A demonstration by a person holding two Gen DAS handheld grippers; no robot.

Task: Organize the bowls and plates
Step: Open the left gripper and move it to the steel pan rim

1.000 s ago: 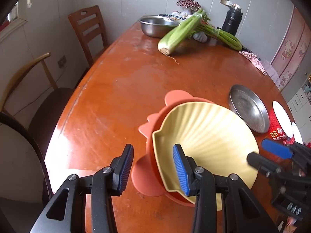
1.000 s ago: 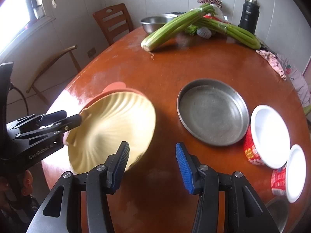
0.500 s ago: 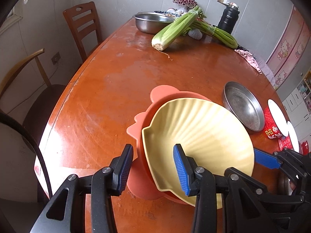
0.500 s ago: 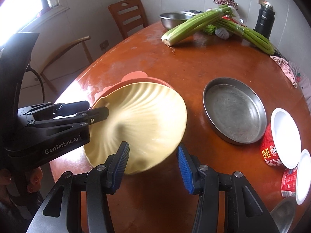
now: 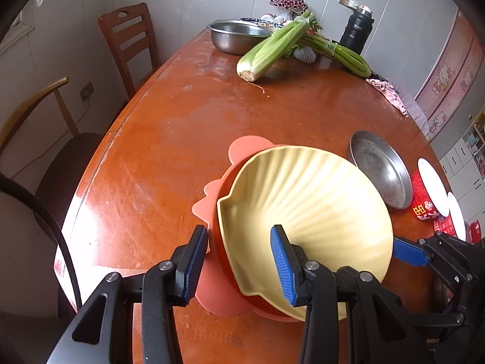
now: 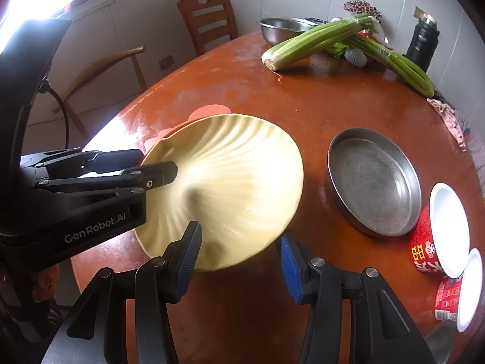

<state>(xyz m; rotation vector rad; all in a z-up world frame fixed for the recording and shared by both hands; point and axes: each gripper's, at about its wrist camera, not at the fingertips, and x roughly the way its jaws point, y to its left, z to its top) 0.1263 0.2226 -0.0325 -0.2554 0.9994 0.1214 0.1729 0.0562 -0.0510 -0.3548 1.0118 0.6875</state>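
A pale yellow shell-shaped bowl (image 5: 318, 206) lies tilted inside a coral bowl with ear-shaped tabs (image 5: 248, 148) near the front of the brown table (image 5: 182, 139). My left gripper (image 5: 239, 261) straddles their near rims. One finger is inside the yellow bowl, the other outside the coral one, closed on them. From the right wrist the left gripper (image 6: 157, 162) pinches the yellow bowl (image 6: 236, 182) at its narrow end. My right gripper (image 6: 239, 257) is open, with the bowl's opposite edge just ahead of its jaws. One of its fingers (image 5: 409, 254) shows beside that edge.
A round steel pan (image 6: 376, 182) lies right of the bowls, with two red instant-noodle cups (image 6: 436, 233) beyond it. Celery stalks (image 5: 272, 48), a steel basin (image 5: 236, 35) and a black flask (image 5: 356, 35) stand at the far end. Two chairs (image 5: 127, 39) stand along the left edge.
My right gripper has slid left from the bare table up to the yellow bowl's edge. The left gripper has kept its hold and place.
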